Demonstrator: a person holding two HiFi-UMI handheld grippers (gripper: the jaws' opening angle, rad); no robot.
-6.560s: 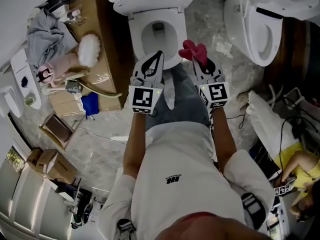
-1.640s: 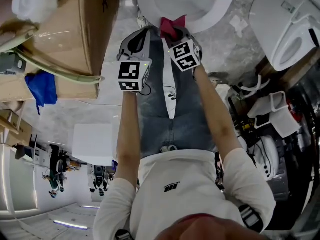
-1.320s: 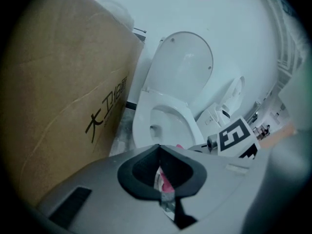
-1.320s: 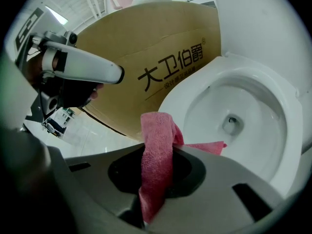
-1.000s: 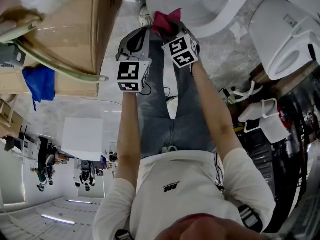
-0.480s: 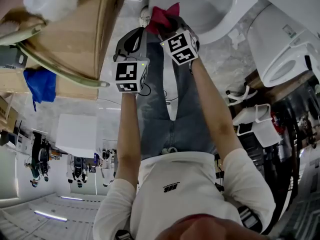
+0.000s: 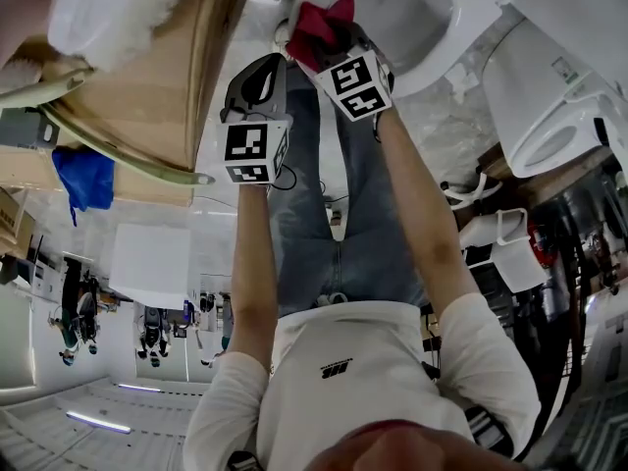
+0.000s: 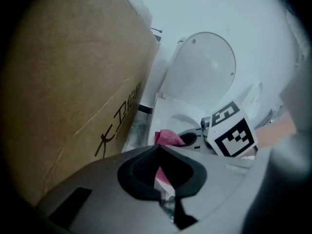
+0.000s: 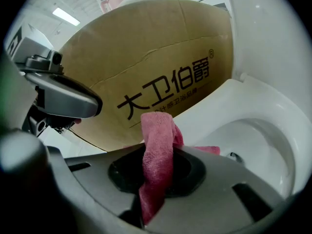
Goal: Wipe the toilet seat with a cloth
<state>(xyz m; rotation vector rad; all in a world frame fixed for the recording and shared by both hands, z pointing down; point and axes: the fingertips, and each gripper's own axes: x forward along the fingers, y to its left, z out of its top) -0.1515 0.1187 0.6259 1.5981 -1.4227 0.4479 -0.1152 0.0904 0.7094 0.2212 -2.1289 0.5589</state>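
A white toilet (image 7: 417,23) fills the top of the head view, its lid (image 8: 204,77) raised. My right gripper (image 7: 327,39) is shut on a red cloth (image 7: 316,20) and holds it on the seat's near left rim (image 9: 229,108). In the right gripper view the cloth (image 9: 157,152) bulges up between the jaws, with the bowl (image 9: 261,143) to the right. My left gripper (image 7: 257,75) hangs just left of it, off the toilet, jaws shut with nothing held. From it I see the cloth (image 8: 168,136) and the right gripper's marker cube (image 8: 233,133).
A large cardboard box (image 7: 147,77) stands close on the left of the toilet, with a white fluffy item (image 7: 113,8) on top. A blue rag (image 7: 86,177) lies lower left. A second toilet (image 7: 549,106) is at the right. The person's jeans (image 7: 334,214) are below the grippers.
Both grippers came down close to the toilet. Over the last second the right gripper has slid the cloth a little left and up along the rim; the left stays beside it.
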